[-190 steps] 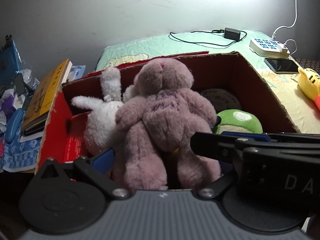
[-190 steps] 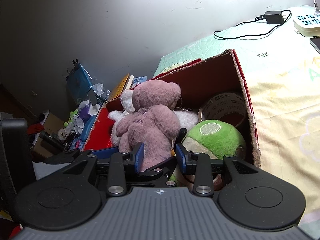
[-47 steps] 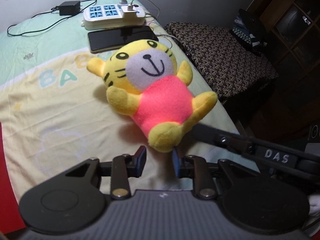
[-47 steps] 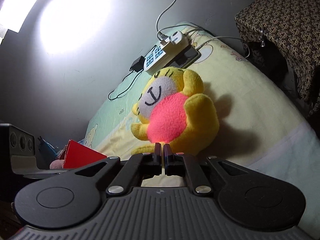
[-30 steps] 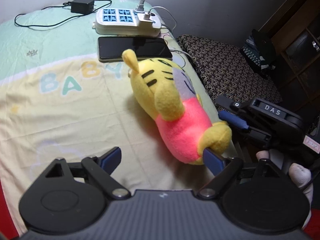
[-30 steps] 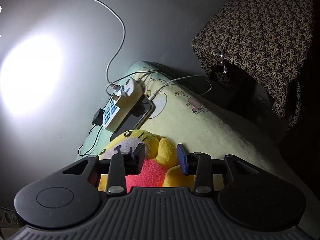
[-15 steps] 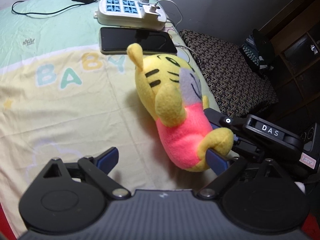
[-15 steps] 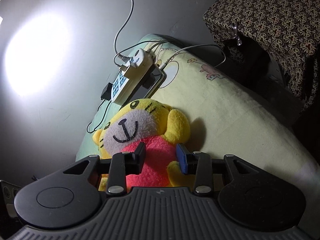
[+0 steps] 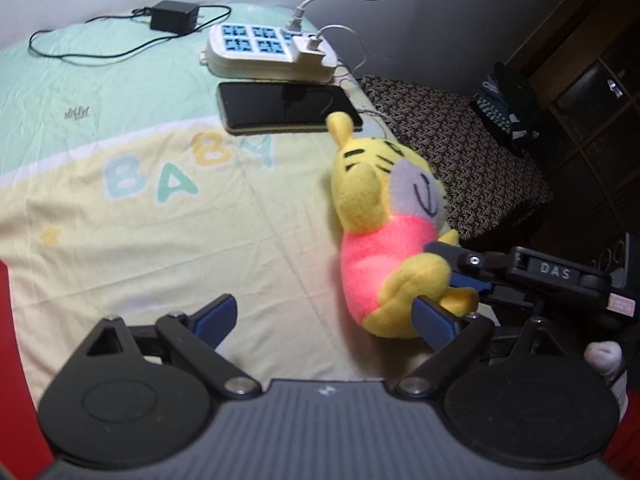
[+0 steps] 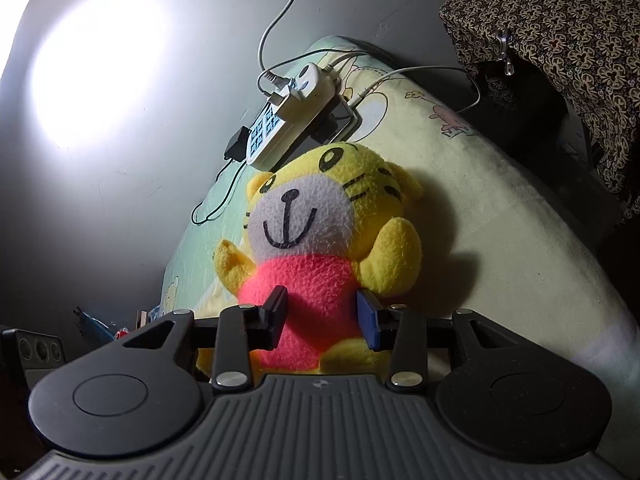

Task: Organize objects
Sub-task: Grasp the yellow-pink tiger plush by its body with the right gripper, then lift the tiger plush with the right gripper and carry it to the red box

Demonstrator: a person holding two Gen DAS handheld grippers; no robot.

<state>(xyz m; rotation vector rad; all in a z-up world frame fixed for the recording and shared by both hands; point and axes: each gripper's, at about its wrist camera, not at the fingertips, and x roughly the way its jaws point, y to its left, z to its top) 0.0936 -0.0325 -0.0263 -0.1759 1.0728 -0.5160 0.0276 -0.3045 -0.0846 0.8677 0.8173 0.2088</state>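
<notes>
A yellow tiger plush (image 10: pixel 308 240) in a pink shirt stands upright near the right edge of the bed. My right gripper (image 10: pixel 322 312) has the plush's pink belly between its fingers. Its jaws are opening, and both pads still touch the belly's sides. In the left wrist view the tiger plush (image 9: pixel 384 248) shows side-on, its face turned to the right. My left gripper (image 9: pixel 324 314) stands wide open just left of the plush, low over the sheet. Its right fingertip (image 9: pixel 430 316) lies against the plush's yellow foot, and nothing is between its fingers.
A black phone (image 9: pixel 288 108), a white power strip (image 9: pixel 268 50) with cables and a black charger (image 9: pixel 172 16) lie at the head of the yellow-green sheet (image 9: pixel 140 220). A patterned cloth-covered block (image 9: pixel 460 152) stands past the bed's right edge. A red box edge (image 9: pixel 6 320) shows at far left.
The plush has been tipped more upright and its whole face now shows in the right wrist view. The right jaws have widened. The left gripper has shifted slightly and stays wide open.
</notes>
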